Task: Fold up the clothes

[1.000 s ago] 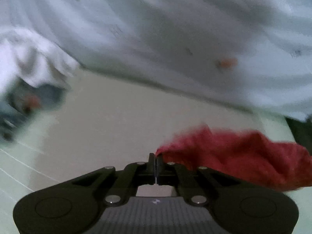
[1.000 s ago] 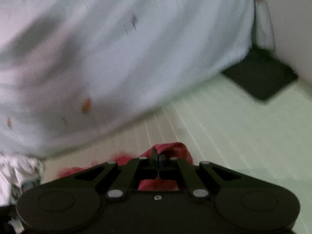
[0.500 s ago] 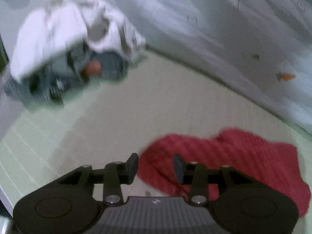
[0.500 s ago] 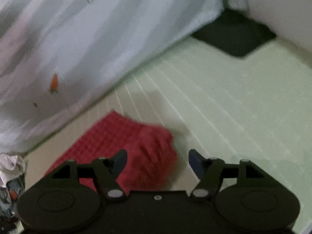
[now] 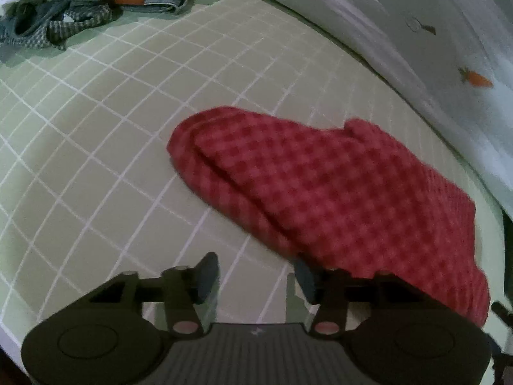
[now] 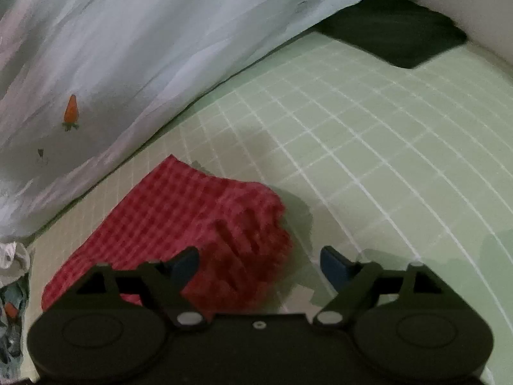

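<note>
Left gripper [image 5: 253, 279]: jaws spread and opening, only bare mat between them; the right-hand finger [image 5: 304, 280] sits at the near edge of the one red checked waffle-weave cloth [image 5: 336, 192], not pinching it. Right gripper [image 6: 259, 268]: jaws wide and opening, the cloth's bunched corner [image 6: 243, 243] in the gap beside the left-hand blue pad [image 6: 186, 264], not pinched.

Count: 1 red cloth, lying released on the pale green grid-lined mat [image 5: 96, 128], folded over with a rounded fold edge toward the left in the left wrist view, flatter toward the far side in the right wrist view.

Beyond it: 1 pale blue-white bedsheet with small carrot prints [image 6: 128, 48] draped along the mat's far edge, near the cloth. 1 heap of unfolded clothes, denim and grey checked fabric [image 5: 80, 3], well apart at the mat's far left corner. 1 dark flat cushion [image 6: 394, 32] at the far right end of the mat.
</note>
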A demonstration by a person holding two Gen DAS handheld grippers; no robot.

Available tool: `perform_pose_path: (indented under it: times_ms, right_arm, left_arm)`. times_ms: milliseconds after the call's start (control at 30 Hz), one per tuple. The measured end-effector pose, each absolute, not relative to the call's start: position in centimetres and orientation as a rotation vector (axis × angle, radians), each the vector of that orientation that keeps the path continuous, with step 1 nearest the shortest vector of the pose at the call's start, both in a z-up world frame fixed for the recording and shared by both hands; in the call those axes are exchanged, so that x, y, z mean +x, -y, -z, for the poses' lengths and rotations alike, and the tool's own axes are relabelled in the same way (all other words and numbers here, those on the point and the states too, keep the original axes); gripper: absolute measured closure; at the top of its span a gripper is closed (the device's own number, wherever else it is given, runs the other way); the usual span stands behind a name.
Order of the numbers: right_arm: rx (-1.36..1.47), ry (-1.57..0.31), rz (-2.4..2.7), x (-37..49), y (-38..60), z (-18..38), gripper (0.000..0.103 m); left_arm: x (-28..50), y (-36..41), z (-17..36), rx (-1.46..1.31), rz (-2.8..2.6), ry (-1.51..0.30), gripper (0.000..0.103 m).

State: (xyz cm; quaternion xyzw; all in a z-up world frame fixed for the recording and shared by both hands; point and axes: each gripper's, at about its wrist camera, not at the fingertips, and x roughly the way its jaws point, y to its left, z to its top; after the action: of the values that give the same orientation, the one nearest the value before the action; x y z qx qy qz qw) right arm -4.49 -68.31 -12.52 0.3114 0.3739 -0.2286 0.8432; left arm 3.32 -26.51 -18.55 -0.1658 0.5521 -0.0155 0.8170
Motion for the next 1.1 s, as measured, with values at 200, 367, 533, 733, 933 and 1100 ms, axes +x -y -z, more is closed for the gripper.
perform_pose_path:
  times_ms: [200, 367, 533, 733, 933, 1100]
  right_arm:
    - [0.607, -0.843, 0.459, -0.7, 69.4, 13.9, 0.019]
    - [0.563, -0.924, 0.384, 2.5, 70.0, 14.5, 0.062]
    - [0.585, -0.931, 0.219, 4.2, 69.8, 12.7, 0.101]
    - [1.034, -0.565, 0.419, 0.5, 74.4, 9.9, 0.099]
    - [0.821, -0.713, 0.611, -0.6, 73.1, 11.0, 0.048]
    - [0.917, -0.736, 0.633, -2.2, 72.8, 13.0, 0.038]
  left_arm:
    - [5.7, 26.7, 19.1, -0.392, 0.004, -1.162, 0.050]
    - [8.7, 26.9, 19.3, -0.373, -0.006, -1.172, 0.103]
    - [14.8, 27.5, 16.9, -0.273, 0.045, -1.087, 0.103]
    - [21.8, 29.0, 9.6, -0.349, 0.033, -0.798, 0.081]
    - [19.6, 31.6, 12.7, -0.343, 0.056, -0.936, 0.057]
    - [15.1, 33.7, 17.0, -0.387, 0.138, -1.118, 0.057]
